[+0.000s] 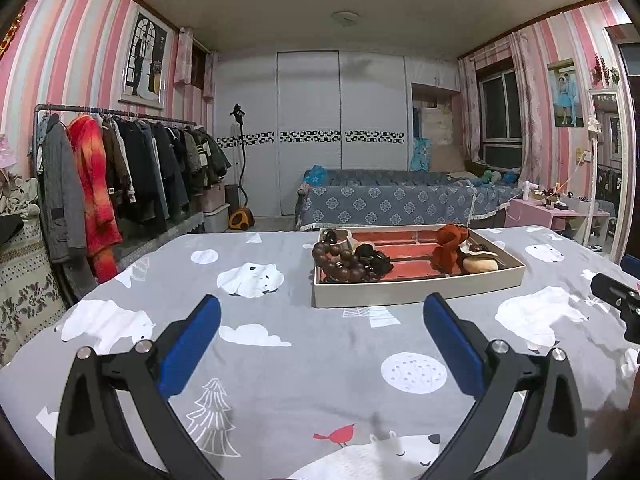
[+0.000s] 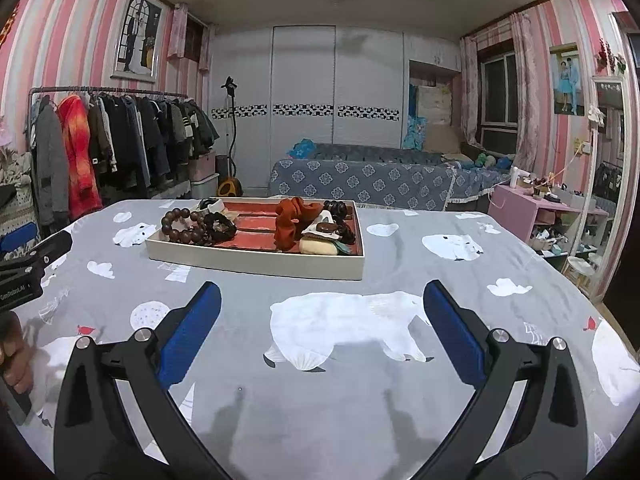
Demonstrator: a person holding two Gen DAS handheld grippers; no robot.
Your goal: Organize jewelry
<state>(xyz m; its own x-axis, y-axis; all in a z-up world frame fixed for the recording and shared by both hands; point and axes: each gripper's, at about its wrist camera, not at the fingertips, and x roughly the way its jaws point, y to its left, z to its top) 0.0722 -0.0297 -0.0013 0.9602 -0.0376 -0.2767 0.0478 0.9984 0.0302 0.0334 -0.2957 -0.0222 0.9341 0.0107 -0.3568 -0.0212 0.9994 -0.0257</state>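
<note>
A shallow white tray (image 1: 416,290) with a red lining sits on the grey bear-print cloth, seen ahead in both wrist views (image 2: 256,264). It holds a dark wooden bead bracelet (image 1: 334,260) (image 2: 182,226), a black scrunchie (image 1: 374,262) (image 2: 220,226), a rust-orange scrunchie (image 1: 450,248) (image 2: 294,220) and a beige piece (image 1: 480,265) (image 2: 320,246). My left gripper (image 1: 322,316) is open over the cloth, short of the tray. My right gripper (image 2: 322,304) is open too, with nothing between its blue pads.
The cloth-covered table (image 1: 280,380) fills the foreground. Part of the right gripper's body (image 1: 618,300) shows at the right edge of the left wrist view. A clothes rack (image 1: 120,168), a bed (image 1: 380,200) and a pink side table (image 2: 536,208) stand behind.
</note>
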